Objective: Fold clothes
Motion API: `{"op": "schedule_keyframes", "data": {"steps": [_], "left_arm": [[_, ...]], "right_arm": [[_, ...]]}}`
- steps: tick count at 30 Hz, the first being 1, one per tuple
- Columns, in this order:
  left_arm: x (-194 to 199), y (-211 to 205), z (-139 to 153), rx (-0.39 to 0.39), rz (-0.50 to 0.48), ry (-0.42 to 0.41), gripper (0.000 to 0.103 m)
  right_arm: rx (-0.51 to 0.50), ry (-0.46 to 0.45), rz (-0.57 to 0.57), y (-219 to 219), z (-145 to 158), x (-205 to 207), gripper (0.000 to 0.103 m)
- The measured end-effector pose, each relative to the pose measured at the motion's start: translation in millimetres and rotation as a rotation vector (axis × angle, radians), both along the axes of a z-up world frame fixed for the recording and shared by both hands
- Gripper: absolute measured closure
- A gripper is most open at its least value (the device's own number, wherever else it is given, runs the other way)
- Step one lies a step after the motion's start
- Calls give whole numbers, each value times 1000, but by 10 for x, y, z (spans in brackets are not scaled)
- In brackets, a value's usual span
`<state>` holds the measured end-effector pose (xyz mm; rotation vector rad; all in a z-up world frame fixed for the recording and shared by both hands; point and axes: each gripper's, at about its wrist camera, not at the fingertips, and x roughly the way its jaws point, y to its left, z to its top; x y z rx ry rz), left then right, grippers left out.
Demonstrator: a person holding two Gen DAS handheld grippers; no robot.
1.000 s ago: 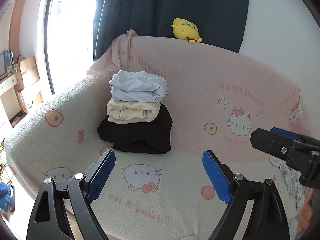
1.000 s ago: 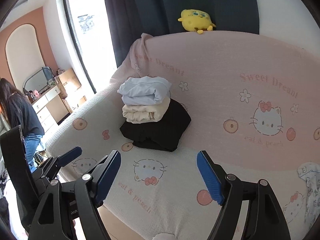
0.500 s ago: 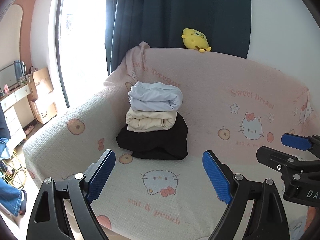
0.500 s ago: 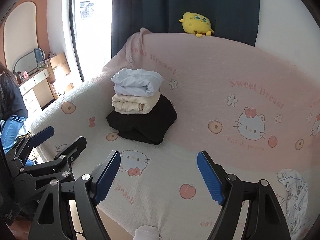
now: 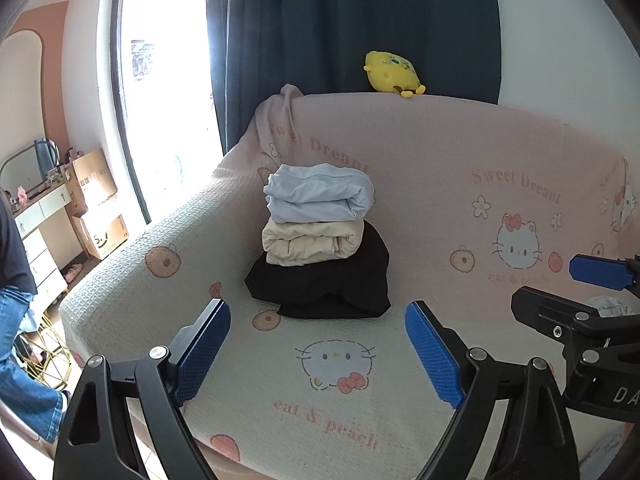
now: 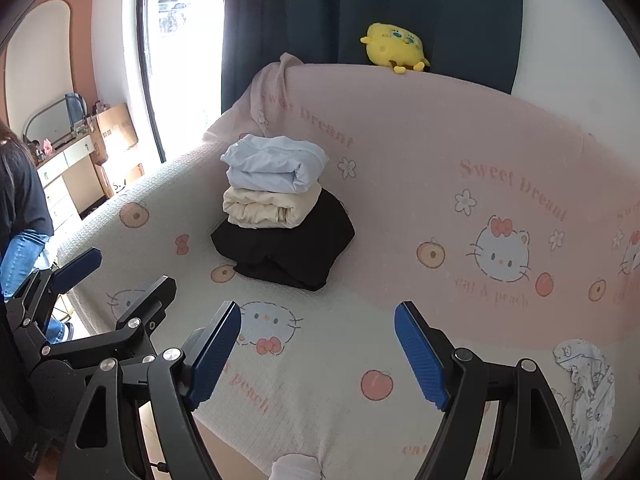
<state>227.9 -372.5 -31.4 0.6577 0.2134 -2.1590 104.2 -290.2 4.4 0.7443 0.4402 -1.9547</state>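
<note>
Both hand-held grippers, left (image 5: 318, 344) and right (image 6: 318, 350), jaws apart, empty. Risk: careless reach toppling folded stack (image 5: 318, 236), centre frame; patterned garment (image 6: 588, 392), lower right, unfolded.

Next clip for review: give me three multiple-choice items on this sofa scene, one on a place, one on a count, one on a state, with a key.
1. Where does the yellow plush toy sit?
A. on top of the sofa's backrest
B. on the seat beside the stack
C. on the floor

2. How many folded garments are in the stack?
A. two
B. three
C. five

3. What is the left gripper doing?
A. clamping the black garment
B. shut, holding nothing
C. open, holding nothing

Key:
1 A: the yellow plush toy rests on the upper edge of the sofa.
2 B: a light blue garment lies on a cream garment, which lies on a black garment.
3 C: the left gripper has its jaws wide apart over bare seat cover.
</note>
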Motion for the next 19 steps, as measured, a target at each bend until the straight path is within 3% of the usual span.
{"op": "schedule_keyframes", "data": {"steps": [19], "left_arm": [[-4, 104, -22, 9, -43, -7, 13]], "right_arm": [[34, 28, -8, 8, 1, 38, 24]]}}
